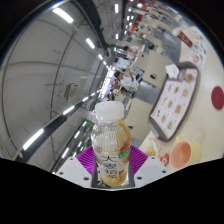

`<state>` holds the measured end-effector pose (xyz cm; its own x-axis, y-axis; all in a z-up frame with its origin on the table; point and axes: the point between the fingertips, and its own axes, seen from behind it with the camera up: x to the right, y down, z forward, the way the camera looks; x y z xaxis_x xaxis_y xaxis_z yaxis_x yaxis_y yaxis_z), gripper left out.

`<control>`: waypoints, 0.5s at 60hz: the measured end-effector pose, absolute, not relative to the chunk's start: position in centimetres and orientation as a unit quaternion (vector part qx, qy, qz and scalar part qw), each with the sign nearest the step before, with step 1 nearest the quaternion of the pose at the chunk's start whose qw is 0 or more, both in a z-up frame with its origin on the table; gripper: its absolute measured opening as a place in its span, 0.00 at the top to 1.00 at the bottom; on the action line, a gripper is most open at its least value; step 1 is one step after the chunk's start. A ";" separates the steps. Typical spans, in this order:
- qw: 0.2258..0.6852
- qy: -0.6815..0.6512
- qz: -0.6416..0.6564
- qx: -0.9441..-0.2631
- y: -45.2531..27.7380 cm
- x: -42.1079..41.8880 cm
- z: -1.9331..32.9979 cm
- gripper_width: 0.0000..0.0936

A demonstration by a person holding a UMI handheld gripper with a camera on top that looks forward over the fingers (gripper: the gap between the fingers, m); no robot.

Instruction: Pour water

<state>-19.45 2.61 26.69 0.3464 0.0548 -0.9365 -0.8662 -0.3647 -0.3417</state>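
Note:
A clear plastic bottle (pixel 110 140) with a white cap, pale yellowish liquid and a label with dark characters stands upright between my fingers. My gripper (pixel 111 160) is shut on the bottle: both purple pads (pixel 132 158) press against its sides near the label. The bottle is held tilted with the view, lifted above a white table (pixel 150 160) that shows beyond the fingers. No cup for the water is clearly seen, apart from an orange round thing (pixel 180 153) on the table beside the right finger.
A white card or menu with pictures (pixel 175 100) lies on the table beyond the orange thing. A red round object (pixel 218 97) sits farther out. Ceiling with strip lights (pixel 70 90) fills the area behind the bottle. Chairs and tables stand far off.

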 end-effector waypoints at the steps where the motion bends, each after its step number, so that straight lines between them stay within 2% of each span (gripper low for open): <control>1: 0.488 0.288 0.470 -0.676 2.9 -18.8 27.1 0.56; 9: 0.578 0.174 0.343 -0.720 2.8 -13.3 30.9 0.56; 16: 0.627 0.089 0.219 -0.742 2.7 -7.4 31.0 0.56; 22: 0.637 0.032 0.119 -0.761 2.6 -2.3 28.3 0.56; 30: 0.617 -0.018 0.038 -0.786 3.3 3.4 21.6 0.56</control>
